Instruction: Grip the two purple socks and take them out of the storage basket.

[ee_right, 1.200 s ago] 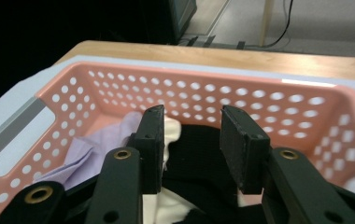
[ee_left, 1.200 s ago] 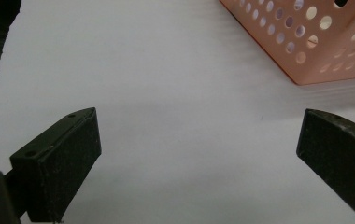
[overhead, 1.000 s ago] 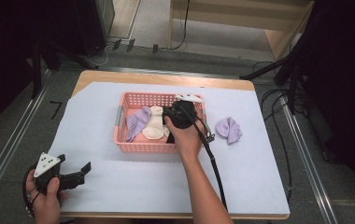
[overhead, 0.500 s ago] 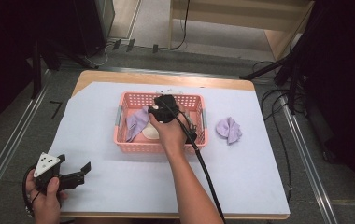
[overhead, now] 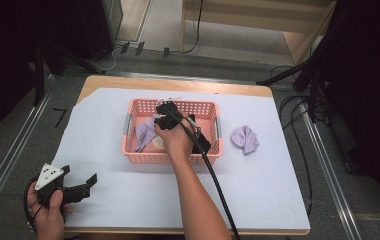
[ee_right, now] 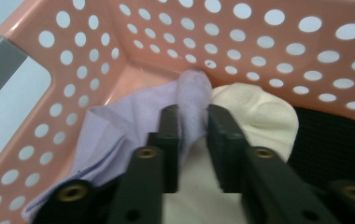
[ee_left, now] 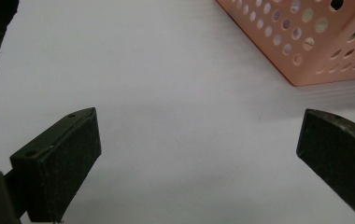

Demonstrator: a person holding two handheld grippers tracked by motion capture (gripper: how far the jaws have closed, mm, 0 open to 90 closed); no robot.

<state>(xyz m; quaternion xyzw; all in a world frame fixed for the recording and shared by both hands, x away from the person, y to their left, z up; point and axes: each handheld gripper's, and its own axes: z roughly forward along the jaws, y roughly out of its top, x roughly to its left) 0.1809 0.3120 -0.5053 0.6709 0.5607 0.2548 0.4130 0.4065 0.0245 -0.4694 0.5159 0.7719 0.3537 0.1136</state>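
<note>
Lilac cloth (ee_right: 133, 126) in pink basket (overhead: 208, 111), beside cream cloth (ee_right: 255, 112) | right hand-held gripper (ee_right: 192, 119) clamped on lilac cloth fold | left hand-held gripper (ee_left: 199, 140) wide apart, empty, over worktop (overhead: 103, 125)

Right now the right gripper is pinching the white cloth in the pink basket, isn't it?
No. The right gripper pinches the purple cloth, not the white cloth beside it, in the pink basket. The right gripper view shows it.
</note>
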